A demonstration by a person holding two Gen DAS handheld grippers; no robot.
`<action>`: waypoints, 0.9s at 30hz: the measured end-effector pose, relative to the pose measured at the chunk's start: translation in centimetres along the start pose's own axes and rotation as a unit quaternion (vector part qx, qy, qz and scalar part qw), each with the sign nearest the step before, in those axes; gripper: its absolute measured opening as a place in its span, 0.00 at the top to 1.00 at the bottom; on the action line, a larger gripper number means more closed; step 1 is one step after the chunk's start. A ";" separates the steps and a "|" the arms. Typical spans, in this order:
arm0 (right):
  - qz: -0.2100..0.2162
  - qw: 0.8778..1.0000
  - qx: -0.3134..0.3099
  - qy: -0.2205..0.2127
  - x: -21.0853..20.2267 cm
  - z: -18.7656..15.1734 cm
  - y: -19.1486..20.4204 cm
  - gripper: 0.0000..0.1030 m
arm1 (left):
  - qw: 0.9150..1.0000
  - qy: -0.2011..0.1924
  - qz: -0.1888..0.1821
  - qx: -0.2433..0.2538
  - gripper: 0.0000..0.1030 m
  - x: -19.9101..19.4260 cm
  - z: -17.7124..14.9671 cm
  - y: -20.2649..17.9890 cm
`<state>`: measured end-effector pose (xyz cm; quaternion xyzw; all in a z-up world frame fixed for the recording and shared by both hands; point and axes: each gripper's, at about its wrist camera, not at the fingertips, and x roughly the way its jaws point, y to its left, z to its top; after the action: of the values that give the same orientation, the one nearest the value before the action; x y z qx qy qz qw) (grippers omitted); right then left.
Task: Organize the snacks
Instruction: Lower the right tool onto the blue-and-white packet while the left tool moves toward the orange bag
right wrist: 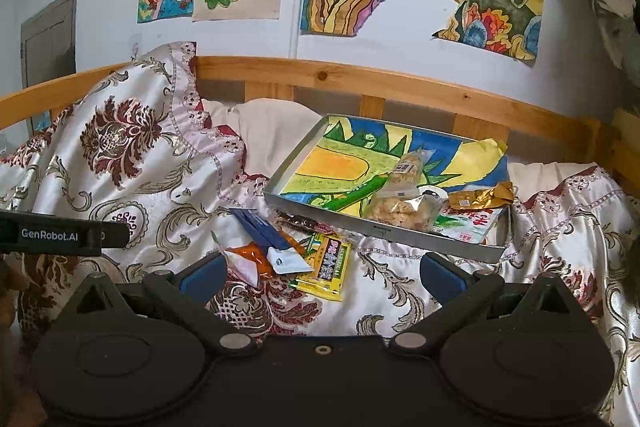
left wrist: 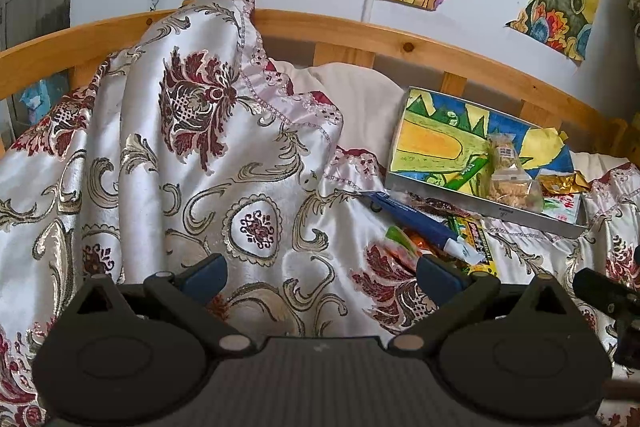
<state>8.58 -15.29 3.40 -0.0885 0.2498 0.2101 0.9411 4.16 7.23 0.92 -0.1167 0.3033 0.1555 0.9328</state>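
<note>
A shallow grey tray (right wrist: 384, 230) (left wrist: 440, 187) lined with a colourful drawing lies on the bed. Inside it are a green stick pack (right wrist: 356, 195), a clear bag of beige snacks (right wrist: 404, 203) (left wrist: 510, 179), a gold packet (right wrist: 480, 198) and a white-and-red packet (right wrist: 472, 223). In front of the tray, loose on the cloth, lie a blue-and-white packet (right wrist: 268, 235) (left wrist: 416, 223), an orange packet (right wrist: 250, 257) and a yellow packet (right wrist: 328, 265) (left wrist: 478, 241). My right gripper (right wrist: 322, 277) is open just before this pile. My left gripper (left wrist: 322, 277) is open over bare cloth, left of the pile.
A silky white-and-maroon patterned bedspread (left wrist: 180, 155) covers the bed and bunches high at the left. A wooden rail (right wrist: 360, 79) runs along the back below a wall with drawings. The left gripper's body (right wrist: 60, 235) juts in at the left of the right wrist view.
</note>
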 end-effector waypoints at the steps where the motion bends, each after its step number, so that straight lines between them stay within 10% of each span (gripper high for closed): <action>1: 0.002 1.000 -0.002 0.002 0.2 -0.1 0.0 0.01 | 1.000 0.002 0.000 0.001 0.00 0.1 0.0 -0.1; 13: 0.044 0.999 -0.025 0.017 4.1 0.0 -1.1 0.01 | 0.999 0.034 0.025 0.017 0.00 3.0 0.5 -1.5; 27: 0.133 0.991 0.004 0.002 15.2 1.4 -3.3 0.03 | 0.992 0.042 -0.049 0.111 0.00 6.4 1.3 -3.3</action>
<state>22.60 -12.56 -2.87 -0.0512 0.2624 0.3324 0.9044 10.90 5.95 -1.50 -0.0334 0.3518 0.0699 0.9329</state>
